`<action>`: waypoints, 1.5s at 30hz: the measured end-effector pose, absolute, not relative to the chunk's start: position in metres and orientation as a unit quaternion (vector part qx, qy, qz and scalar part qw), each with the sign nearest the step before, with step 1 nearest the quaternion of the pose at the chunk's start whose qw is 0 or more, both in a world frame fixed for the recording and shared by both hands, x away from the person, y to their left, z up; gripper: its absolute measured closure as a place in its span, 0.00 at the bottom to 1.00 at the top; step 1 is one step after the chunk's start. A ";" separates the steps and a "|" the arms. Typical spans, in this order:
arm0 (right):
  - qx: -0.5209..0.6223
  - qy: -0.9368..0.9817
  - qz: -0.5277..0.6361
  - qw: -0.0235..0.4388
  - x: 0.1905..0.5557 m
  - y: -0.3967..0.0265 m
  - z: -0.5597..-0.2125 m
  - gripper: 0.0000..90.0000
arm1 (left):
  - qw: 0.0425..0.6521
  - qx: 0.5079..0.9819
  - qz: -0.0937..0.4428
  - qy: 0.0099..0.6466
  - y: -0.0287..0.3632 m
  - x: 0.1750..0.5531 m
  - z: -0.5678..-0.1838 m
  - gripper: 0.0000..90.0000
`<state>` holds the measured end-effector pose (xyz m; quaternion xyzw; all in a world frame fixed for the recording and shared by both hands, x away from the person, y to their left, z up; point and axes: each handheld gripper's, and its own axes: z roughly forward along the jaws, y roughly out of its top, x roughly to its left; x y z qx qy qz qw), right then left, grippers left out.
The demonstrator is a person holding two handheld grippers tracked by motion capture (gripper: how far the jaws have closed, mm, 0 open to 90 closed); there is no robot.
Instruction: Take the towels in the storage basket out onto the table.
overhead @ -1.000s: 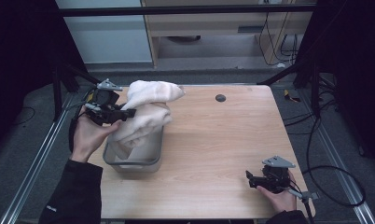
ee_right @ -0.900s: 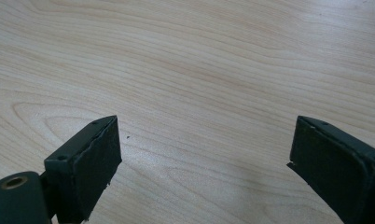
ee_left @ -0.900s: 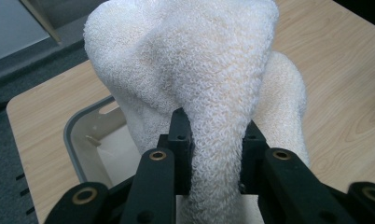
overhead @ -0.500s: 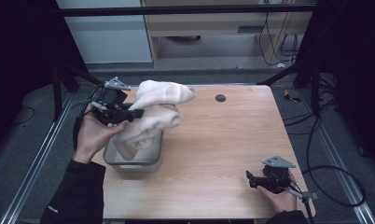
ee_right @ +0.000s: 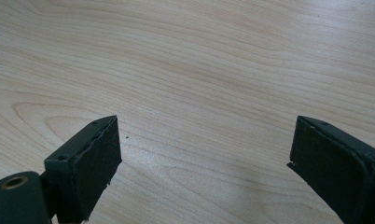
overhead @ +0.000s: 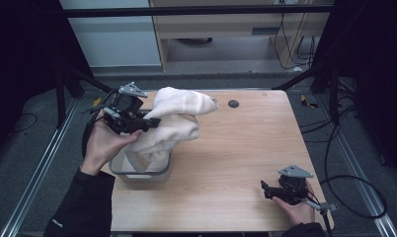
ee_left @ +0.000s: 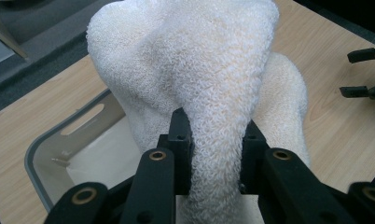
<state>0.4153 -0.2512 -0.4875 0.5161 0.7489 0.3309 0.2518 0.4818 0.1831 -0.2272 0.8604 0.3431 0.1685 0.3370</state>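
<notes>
A thick cream-white towel (overhead: 181, 116) hangs bunched above a clear plastic bin (overhead: 139, 170) at the table's left side. Its lower end trails down into the bin. My left gripper (overhead: 148, 123) is shut on a fold of the towel. In the left gripper view the towel (ee_left: 190, 70) bulges up between the jaws of my left gripper (ee_left: 216, 140), with the bin (ee_left: 45, 140) below at the left. My right gripper (overhead: 266, 189) rests low near the front right corner, open. In the right gripper view my right gripper (ee_right: 204, 158) has bare wood between its wide-apart jaws.
The wooden table (overhead: 246, 143) has a small dark round hole (overhead: 233, 103) near its back edge. Metal frame rails (overhead: 33, 173) run along both sides of the table. Cables (overhead: 354, 197) lie on the floor at the right.
My left gripper has lifted the towel higher and carried it a little to the right, drawing more of it out of the bin. The right gripper has stayed put.
</notes>
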 end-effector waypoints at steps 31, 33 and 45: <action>0.519 0.745 0.333 0.253 0.413 -0.255 -0.487 0.10 | 0.358 0.875 0.158 0.287 0.120 0.474 -0.219 0.81; 0.521 0.744 0.334 0.251 0.413 -0.255 -0.487 0.10 | 0.357 0.876 0.157 0.283 0.115 0.474 -0.221 0.81; 0.518 0.744 0.337 0.254 0.411 -0.257 -0.488 0.10 | 0.358 0.881 0.145 0.273 0.085 0.483 -0.244 0.80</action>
